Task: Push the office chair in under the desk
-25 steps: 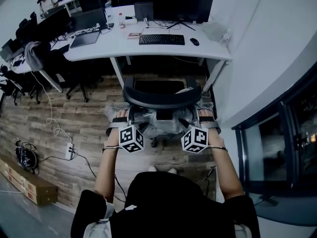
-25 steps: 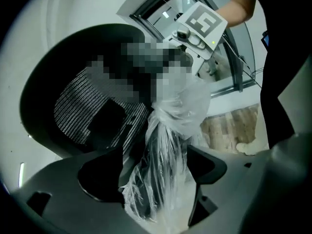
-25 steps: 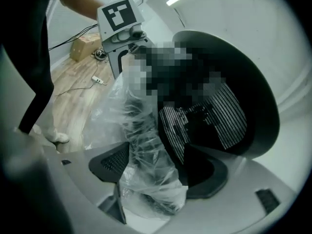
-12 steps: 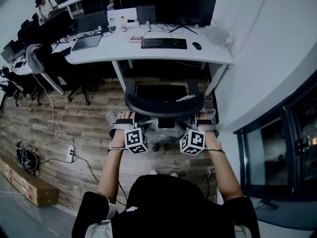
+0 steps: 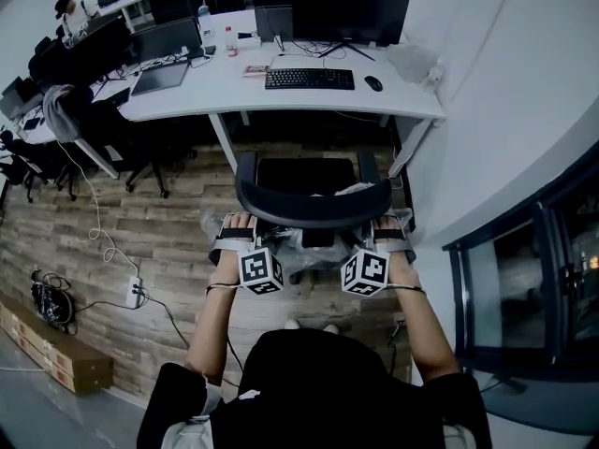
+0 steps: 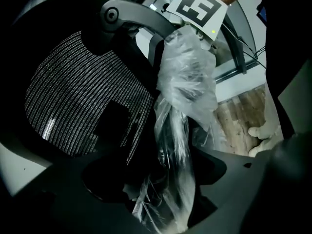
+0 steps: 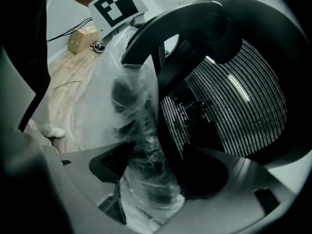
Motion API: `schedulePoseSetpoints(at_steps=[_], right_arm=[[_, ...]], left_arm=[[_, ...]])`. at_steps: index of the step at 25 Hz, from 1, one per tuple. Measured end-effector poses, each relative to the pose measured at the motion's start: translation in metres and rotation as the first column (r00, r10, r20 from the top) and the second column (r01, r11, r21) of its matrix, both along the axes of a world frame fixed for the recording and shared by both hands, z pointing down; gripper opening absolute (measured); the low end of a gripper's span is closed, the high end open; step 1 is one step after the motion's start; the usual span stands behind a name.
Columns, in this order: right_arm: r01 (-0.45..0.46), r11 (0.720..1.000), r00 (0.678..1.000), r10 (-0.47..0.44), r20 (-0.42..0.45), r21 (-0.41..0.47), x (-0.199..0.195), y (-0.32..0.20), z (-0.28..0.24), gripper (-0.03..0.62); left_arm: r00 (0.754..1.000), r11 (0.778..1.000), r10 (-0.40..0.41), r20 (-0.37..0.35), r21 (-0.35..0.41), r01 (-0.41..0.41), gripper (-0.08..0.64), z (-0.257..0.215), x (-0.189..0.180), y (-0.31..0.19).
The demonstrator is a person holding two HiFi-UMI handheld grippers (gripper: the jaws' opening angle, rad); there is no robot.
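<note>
From the head view the office chair (image 5: 314,200) stands with its curved backrest toward the person and its seat pointing at the desk (image 5: 281,96), lined up between the desk's two legs, the seat's front edge near the desktop but most of the chair out on the wooden floor (image 5: 159,223); the left gripper (image 5: 234,232) and right gripper (image 5: 390,232) sit level with each other at either side of the backrest, one arm no nearer than the other, so the desk lies straight ahead of both along the line the chair would have to roll. In the left gripper view the jaws are closed around the left armrest (image 6: 187,91), a post wrapped in clear crinkled plastic that runs up between them, with the mesh backrest (image 6: 83,96) just to its left. In the right gripper view the picture mirrors this: the jaws clamp the plastic-wrapped right armrest (image 7: 131,111), which rises between them, and the mesh lies just to the right. Judging by this, the push is only part done, and the coming move asks for an even shove forward from both sides, since a harder push on one armrest would likely swing the seat toward a desk leg
</note>
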State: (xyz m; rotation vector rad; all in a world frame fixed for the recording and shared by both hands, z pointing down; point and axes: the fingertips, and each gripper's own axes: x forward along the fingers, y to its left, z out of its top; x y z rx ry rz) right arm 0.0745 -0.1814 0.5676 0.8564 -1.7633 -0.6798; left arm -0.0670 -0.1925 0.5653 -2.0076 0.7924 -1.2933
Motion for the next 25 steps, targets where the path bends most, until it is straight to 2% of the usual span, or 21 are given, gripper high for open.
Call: schedulePoseSetpoints(at_steps=[9, 17, 25], right_arm=[[-0.022, 0.999, 0.999, 0.023, -0.047, 0.024, -0.003, -0.03, 0.0, 0.327], [-0.062, 0.998, 0.997, 0.063, -0.042, 0.029, -0.008, -0.065, 0.001, 0.327], [-0.075, 0.996, 0.996, 0.077, -0.049, 0.046, -0.006, -0.093, 0.002, 0.327]], left_arm=[[1.0, 1.0, 0.005, -0.012, 0.021, -0.005, 0.388, 0.001, -0.003, -0.034], [0.999, 1.0, 0.019, -0.05, 0.01, -0.018, 0.388, 0.002, -0.007, -0.071], [0.998, 1.0, 0.03, -0.057, 0.003, -0.03, 0.388, -0.001, -0.003, -0.098]])
